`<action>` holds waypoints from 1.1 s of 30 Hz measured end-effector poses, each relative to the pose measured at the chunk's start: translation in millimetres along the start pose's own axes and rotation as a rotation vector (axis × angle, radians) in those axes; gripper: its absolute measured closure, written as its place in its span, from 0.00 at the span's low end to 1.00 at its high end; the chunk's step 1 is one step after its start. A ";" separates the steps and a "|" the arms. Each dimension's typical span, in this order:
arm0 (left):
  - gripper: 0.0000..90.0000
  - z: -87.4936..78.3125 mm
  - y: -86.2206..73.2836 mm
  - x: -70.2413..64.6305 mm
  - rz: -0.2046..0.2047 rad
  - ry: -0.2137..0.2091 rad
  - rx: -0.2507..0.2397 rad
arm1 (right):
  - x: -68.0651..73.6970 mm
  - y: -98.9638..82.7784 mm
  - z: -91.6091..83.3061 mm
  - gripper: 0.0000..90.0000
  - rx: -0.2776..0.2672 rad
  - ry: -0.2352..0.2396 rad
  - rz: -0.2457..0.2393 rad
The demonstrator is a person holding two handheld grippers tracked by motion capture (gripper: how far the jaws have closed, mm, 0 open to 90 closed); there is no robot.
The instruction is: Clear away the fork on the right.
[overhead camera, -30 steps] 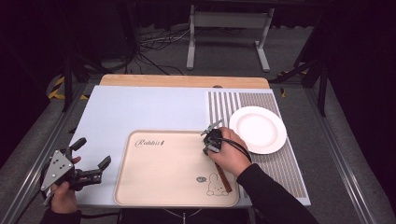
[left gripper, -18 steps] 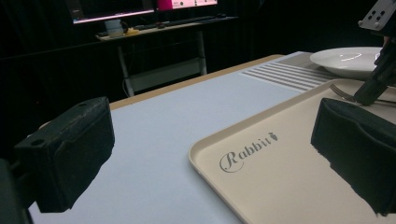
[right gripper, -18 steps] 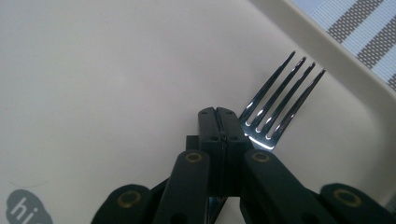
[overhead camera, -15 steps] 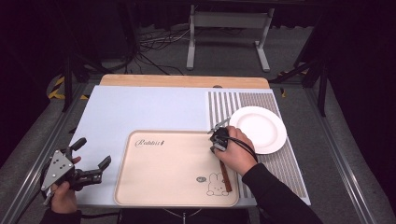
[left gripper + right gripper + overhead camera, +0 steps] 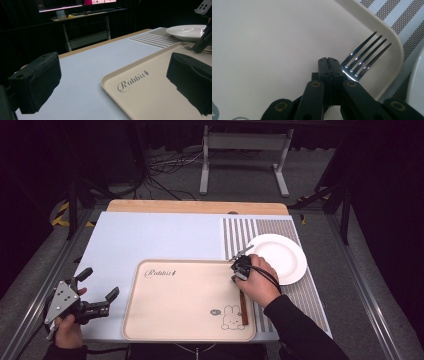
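Observation:
A cream tray (image 5: 180, 300) with a rabbit drawing lies at the table's front centre. My right gripper (image 5: 239, 264) hovers low over the tray's far right corner, shut on a fork (image 5: 367, 55) just behind its tines. The tines point toward the tray rim and the fork's brown handle (image 5: 243, 307) trails back along the tray's right side under the hand. In the right gripper view the jaws (image 5: 328, 62) are pressed together. My left gripper (image 5: 100, 282) is held at the front left, just left of the tray, open with nothing between its pads (image 5: 35, 82).
A white plate (image 5: 280, 255) rests on a striped mat (image 5: 245, 227) just right of the tray. A pale blue mat (image 5: 150, 235) covers the rest of the table. A metal stand and cables lie on the floor beyond the far edge.
The right hand has carried the fork away from me and a little to the right, toward the tray's far right corner. The left gripper has stayed put.

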State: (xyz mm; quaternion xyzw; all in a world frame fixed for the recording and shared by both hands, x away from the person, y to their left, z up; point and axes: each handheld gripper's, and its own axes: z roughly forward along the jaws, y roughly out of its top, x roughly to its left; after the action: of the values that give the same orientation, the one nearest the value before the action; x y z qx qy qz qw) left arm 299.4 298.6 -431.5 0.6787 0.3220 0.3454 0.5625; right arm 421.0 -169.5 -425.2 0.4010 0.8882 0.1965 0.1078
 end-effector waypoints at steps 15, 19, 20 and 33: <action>0.00 0.5 0.0 0.1 -0.001 0.001 -0.001 | -5.1 -4.0 -3.9 0.99 -0.011 0.009 0.019; 0.00 0.9 -0.3 0.4 -0.001 0.000 0.003 | -5.3 -3.3 -9.7 0.90 -0.058 0.031 0.005; 0.00 0.9 -0.3 0.4 -0.002 0.000 0.003 | -5.2 -3.1 -12.6 0.84 -0.079 0.036 -0.001; 0.00 2.0 -1.1 -0.1 -0.008 0.003 0.001 | -10.3 -14.3 -50.4 0.24 -0.328 0.059 -0.113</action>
State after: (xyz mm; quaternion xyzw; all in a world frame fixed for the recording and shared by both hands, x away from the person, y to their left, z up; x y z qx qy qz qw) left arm 300.9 297.6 -432.8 0.6772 0.3258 0.3439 0.5630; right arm 400.6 -199.1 -385.7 0.3216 0.8682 0.3441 0.1564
